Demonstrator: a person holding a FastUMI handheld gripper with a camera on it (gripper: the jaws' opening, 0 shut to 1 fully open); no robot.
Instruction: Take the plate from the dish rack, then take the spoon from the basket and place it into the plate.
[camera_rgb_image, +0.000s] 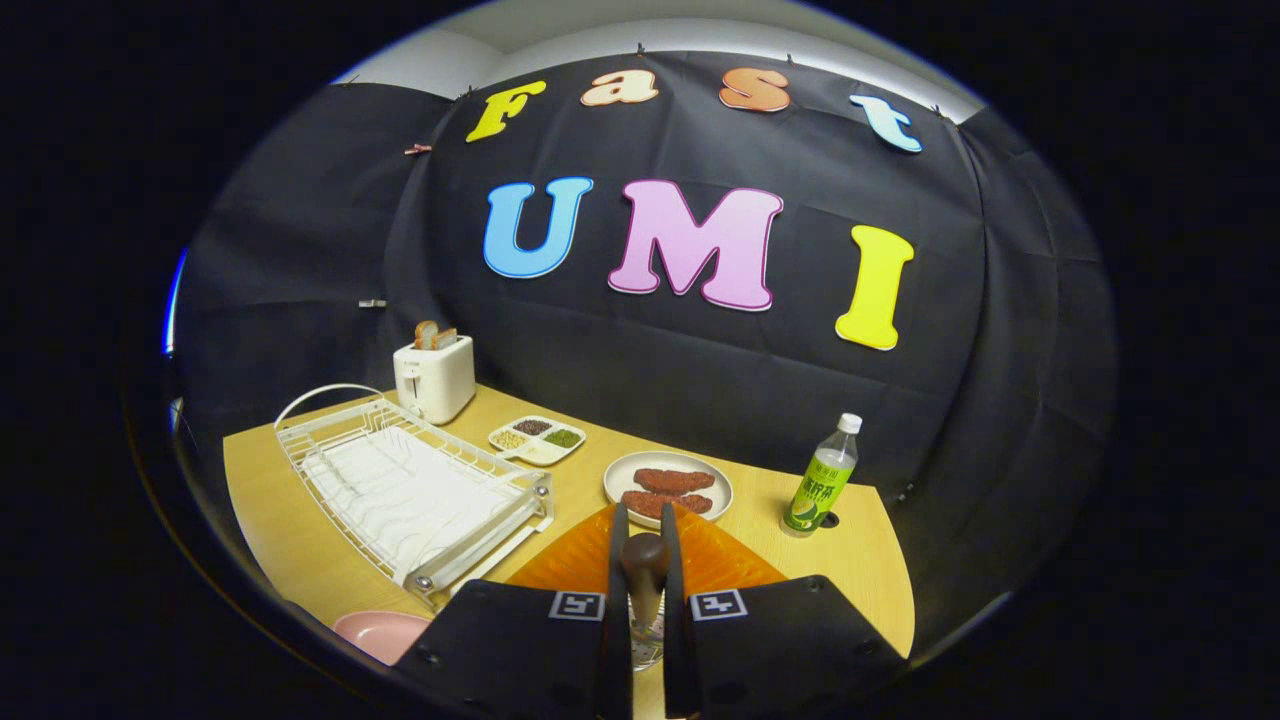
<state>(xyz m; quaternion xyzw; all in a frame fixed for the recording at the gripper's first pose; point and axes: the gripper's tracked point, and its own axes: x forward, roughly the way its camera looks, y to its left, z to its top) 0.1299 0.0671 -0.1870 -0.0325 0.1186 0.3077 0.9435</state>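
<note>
At the near left, the pink plate (380, 632) is lying flat on the table (290, 540), just beside the empty dish rack (410, 495) and left of the gripper (646, 560). The gripper is clenching the spoon (645, 580) by its brown handle — both fingers pressing on it — above the orange basket (650, 560). The risk, I judge, is in swinging left: the narrow handle could be twisting in the grip, or the spoon could be clipping the rack's near corner — dropping short of the plate.

toaster (434, 378) (bread in), condiment tray (537, 440); green bottle (823, 488)
</note>
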